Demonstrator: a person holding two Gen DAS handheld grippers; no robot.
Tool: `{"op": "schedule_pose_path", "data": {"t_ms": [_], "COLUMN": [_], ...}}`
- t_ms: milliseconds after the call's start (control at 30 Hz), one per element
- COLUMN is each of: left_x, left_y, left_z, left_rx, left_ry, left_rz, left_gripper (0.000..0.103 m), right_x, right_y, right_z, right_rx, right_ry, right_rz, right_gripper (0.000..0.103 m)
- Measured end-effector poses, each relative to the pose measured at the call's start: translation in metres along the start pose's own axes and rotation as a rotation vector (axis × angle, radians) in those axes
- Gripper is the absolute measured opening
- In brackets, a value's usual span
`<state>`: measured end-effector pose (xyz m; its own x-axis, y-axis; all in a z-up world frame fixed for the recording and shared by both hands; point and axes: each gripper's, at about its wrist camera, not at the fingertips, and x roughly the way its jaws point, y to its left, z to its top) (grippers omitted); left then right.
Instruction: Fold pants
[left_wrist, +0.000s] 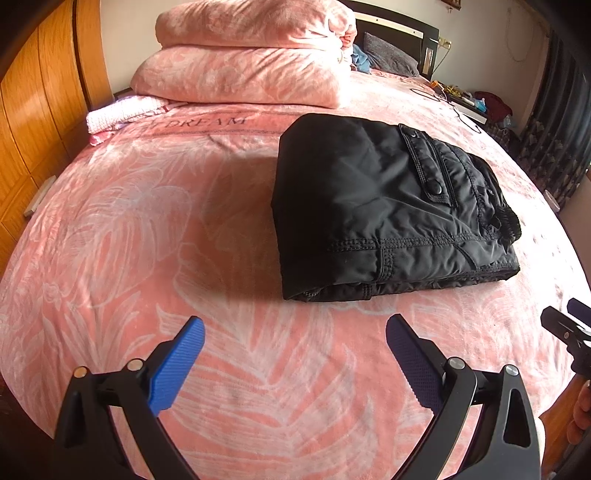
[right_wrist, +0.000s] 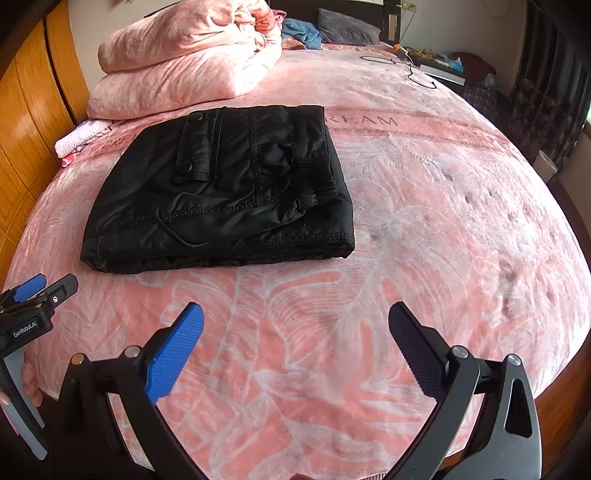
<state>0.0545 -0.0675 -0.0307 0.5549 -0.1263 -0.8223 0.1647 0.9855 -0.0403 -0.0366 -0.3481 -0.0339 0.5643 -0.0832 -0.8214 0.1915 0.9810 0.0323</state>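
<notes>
Nearest the left wrist camera, the left gripper (left_wrist: 295, 332) hangs over the pink leaf-patterned blanket (left_wrist: 129, 229) with its blue-padded fingers (left_wrist: 177, 369) spread wide and nothing between them; the right gripper (right_wrist: 295, 321) is the same in its own view, jaws wide apart and empty, low over the near edge of the bed. Each tool shows at the margin of the other's view, so they sit side by side, both short of the garment and touching nothing. Just beyond them lie the black pants (right_wrist: 221, 195), already gathered into a compact, roughly square stack of several layers, flat on the blanket around the middle of the bed, with a snap-flap pocket (left_wrist: 428, 166) facing up and the elastic waistband (right_wrist: 317, 177) bunched on the right side. The fabric looks like a thin, slick, lightly padded nylon: light and soft, but probably slippery, so layers may slide over each other and spring open if pinched singly. Any further hold would best pinch the whole stack at the stitched near hem (right_wrist: 258, 243) or its corners, not the loose top sheet. The fold itself looks essentially finished. Farther back, a stack of folded pink quilts (left_wrist: 251, 55) sits by the wooden wardrobe (left_wrist: 33, 110), with a dark headboard (left_wrist: 399, 26) behind
</notes>
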Motion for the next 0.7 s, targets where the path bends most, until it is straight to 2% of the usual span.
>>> {"op": "schedule_pose_path", "data": {"t_ms": [700], "left_x": [0.0009], "left_y": [-0.0015], "left_z": [0.0007], "left_rx": [0.008], "left_ry": [0.010], "left_rz": [-0.005], "left_gripper": [0.099], "right_x": [-0.0018], "right_y": [0.0011], "right_z": [-0.0002], "right_rx": [0.000], "right_ry": [-0.003], "right_rz": [-0.005], "right_gripper": [0.100]}}
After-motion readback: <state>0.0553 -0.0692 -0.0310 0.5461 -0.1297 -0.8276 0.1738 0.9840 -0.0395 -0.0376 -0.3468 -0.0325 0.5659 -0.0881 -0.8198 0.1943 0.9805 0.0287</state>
